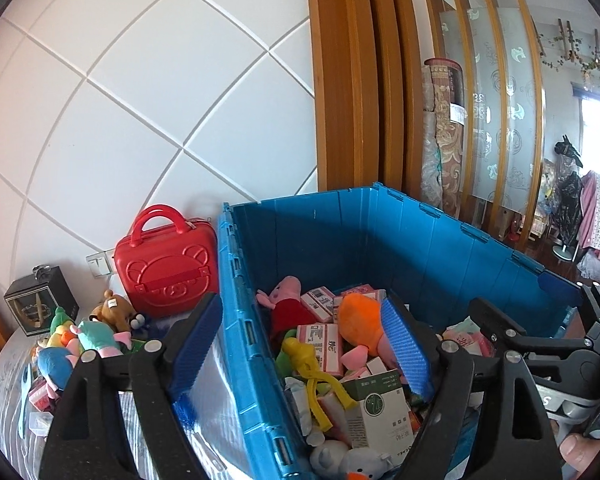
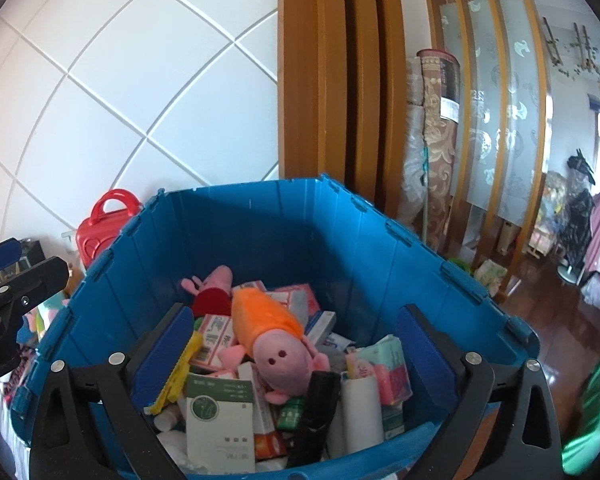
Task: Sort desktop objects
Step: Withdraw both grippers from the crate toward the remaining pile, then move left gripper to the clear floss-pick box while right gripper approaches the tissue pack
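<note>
A white tiled wall and a wooden door frame stand behind a desk with a big blue crate (image 2: 284, 232) on it. Both pairs of tongs hang over the crate with nothing between their pads. The left tongs (image 1: 300, 356) stand wide, straddling the crate's left wall. The right tongs (image 2: 300, 364) gape fully, aimed into the heap.

At twelve o'clock from the right tongs lies an orange and pink plush pig (image 2: 272, 340), snout toward the camera. It looks soft and light; I would pinch its plump orange body, which should squash and hold. At seven o'clock a white and green carton (image 2: 220, 416) stands upright: stiff, light, best taken across its flat faces. A black tube (image 2: 316, 412) leans at five o'clock, likely slippery. At eleven o'clock a red-dressed pig doll (image 2: 212, 292) rests against the back.

Outside the crate, at nine o'clock from the left tongs, more plush toys (image 1: 84, 340) lie heaped on the desk beneath a red bear-faced case (image 1: 166, 268), rigid and best lifted by its handle.
</note>
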Available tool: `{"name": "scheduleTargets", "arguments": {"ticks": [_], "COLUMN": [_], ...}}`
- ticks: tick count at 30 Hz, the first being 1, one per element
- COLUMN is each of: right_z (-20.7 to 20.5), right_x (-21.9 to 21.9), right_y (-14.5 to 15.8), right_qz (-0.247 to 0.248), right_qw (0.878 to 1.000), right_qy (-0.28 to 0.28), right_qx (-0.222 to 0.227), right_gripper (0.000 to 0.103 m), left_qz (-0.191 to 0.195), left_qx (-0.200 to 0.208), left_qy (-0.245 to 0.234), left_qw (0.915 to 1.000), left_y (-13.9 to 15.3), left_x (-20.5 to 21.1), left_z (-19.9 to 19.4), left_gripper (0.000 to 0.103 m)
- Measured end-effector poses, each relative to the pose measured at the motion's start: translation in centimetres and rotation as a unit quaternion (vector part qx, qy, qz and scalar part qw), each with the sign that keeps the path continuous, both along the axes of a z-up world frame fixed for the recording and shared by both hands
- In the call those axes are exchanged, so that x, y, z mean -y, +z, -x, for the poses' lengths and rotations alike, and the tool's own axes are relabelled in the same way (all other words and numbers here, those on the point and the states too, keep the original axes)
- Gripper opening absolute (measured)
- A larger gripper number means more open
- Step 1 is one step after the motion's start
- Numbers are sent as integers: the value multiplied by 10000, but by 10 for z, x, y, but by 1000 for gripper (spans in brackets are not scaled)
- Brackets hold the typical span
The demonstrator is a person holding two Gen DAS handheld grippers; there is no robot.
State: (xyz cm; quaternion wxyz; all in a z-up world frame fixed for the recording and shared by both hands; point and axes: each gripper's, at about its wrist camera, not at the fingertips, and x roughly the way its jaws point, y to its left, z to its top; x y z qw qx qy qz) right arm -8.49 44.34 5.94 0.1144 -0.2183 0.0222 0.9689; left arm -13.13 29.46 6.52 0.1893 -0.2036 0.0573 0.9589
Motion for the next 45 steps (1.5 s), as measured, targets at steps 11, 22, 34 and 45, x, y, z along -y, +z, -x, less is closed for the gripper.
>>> {"name": "scheduleTargets", "arguments": {"ticks": [11, 22, 34, 45], "right_z": [-5, 5, 19, 54], "right_x": [77, 172, 277, 331], "right_y": [24, 27, 7, -32], "right_qz": [-336, -411, -454, -377], "right_qw": [9947, 9825, 9664, 9571], "right_qy": [862, 1750, 2525, 2849], "right_qx": [-448, -491, -188, 376], "right_gripper": [103, 103, 103, 103], "left_qz": [-303, -393, -338, -253], "left_qx": [-8, 118, 418, 919], "left_qy": [725, 1495, 2287, 3012], "left_qw": [9969, 9879, 9720, 9488], "left_y": [1, -10, -31, -72], "left_x": [81, 176, 281, 365], "left_z": [-2, 3, 8, 24], "left_gripper": [83, 83, 83, 83]}}
